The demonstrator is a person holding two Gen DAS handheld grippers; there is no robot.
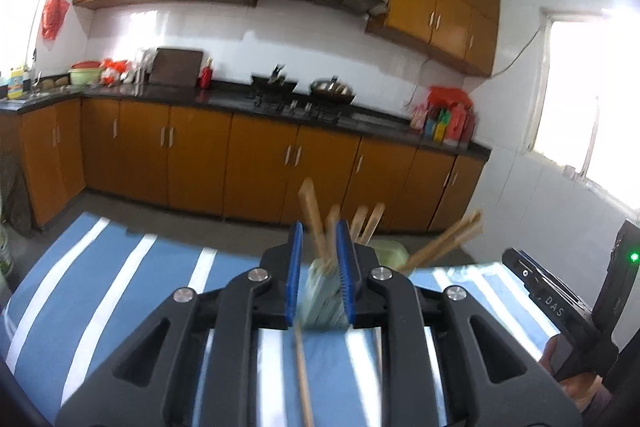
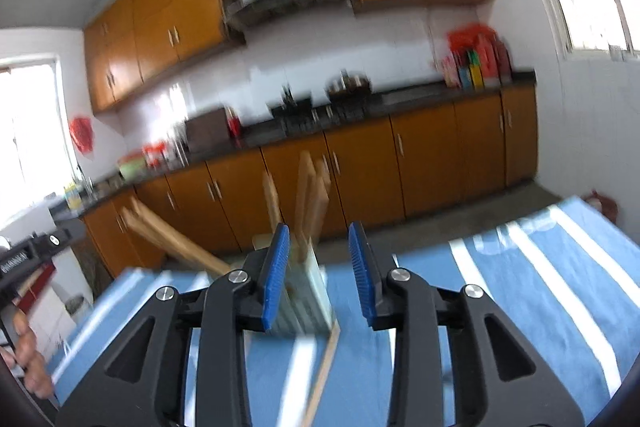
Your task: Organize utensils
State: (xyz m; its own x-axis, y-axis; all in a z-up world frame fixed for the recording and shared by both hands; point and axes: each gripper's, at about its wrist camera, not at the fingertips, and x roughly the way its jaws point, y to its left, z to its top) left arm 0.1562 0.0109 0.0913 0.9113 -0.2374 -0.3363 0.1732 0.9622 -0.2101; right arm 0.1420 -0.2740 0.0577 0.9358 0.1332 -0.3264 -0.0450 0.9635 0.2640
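Note:
A pale green ribbed utensil holder [image 1: 322,301] stands on the blue-and-white striped tablecloth [image 1: 120,287] with several wooden chopsticks [image 1: 314,223] sticking up from it. My left gripper [image 1: 319,267] has its blue pads on both sides of the holder, shut on it. More chopsticks [image 1: 444,247] lean out to the right by a second green holder [image 1: 390,253]. One chopstick [image 1: 302,375] lies on the cloth. In the right wrist view my right gripper [image 2: 320,267] is open, its left pad against the holder [image 2: 308,301]; a chopstick [image 2: 324,371] lies below.
The table's far edge [image 1: 180,243] drops to a grey floor. Orange kitchen cabinets [image 1: 260,163], a dark counter with a stove and pans [image 1: 304,95] lie beyond. The right gripper's body [image 1: 560,303] sits at the table's right side.

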